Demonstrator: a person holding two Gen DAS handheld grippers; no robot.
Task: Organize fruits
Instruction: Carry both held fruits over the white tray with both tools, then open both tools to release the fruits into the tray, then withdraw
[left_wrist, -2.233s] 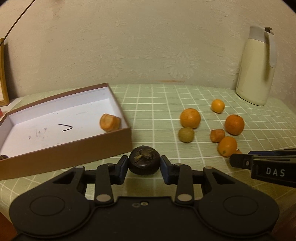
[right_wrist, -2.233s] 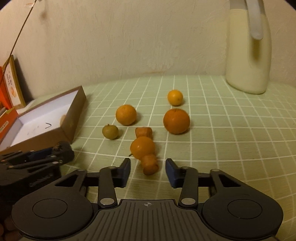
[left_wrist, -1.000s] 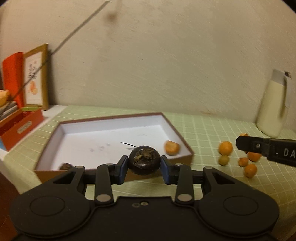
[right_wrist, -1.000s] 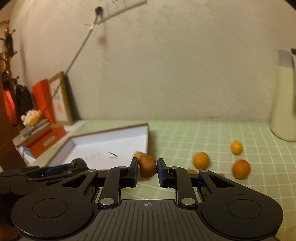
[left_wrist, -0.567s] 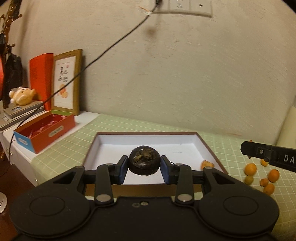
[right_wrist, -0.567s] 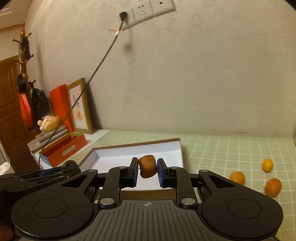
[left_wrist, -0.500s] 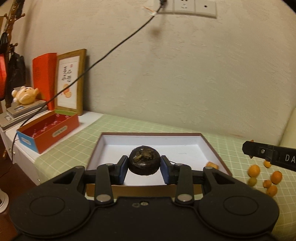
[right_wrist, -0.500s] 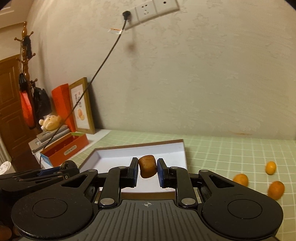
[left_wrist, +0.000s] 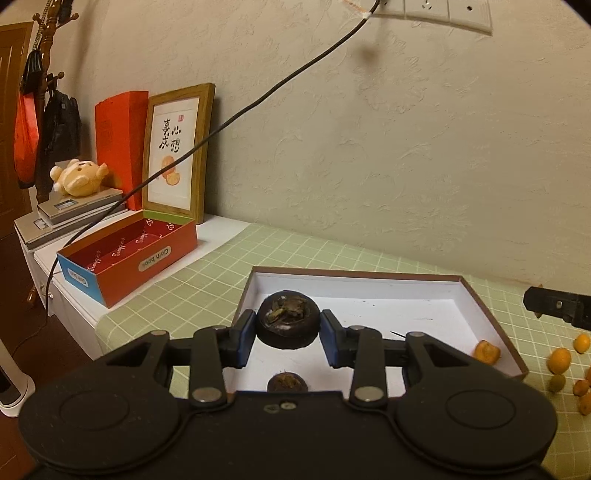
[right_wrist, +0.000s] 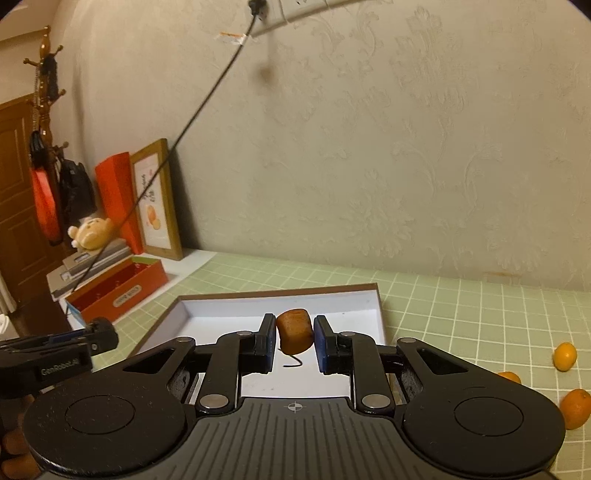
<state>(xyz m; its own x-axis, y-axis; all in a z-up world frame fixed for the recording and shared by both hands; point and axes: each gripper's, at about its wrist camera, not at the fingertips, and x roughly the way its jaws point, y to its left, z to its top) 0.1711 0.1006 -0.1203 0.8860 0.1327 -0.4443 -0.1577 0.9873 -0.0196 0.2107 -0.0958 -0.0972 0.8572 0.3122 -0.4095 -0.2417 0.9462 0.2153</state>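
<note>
My path down into the tray (left_wrist: 480, 302) is open, save two fruits (left_wrist: 287, 382) on its floor.

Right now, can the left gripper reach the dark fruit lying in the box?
Probably not yet: the left gripper is shut on another dark fruit. The one in the box lies just below, with nothing covering it.

both wrist views overlook box (left_wrist: 354, 275).

You've lifted both grippers off the green cloth (left_wrist: 310, 254) and swung them left over the box (left_wrist: 369, 275): the left gripper (left_wrist: 288, 334) has carried the dark fruit (left_wrist: 288, 323) there, and the right gripper (right_wrist: 294, 345) has picked the orange chunk (right_wrist: 294, 330) from the loose oranges (right_wrist: 565, 355), now far right.
</note>
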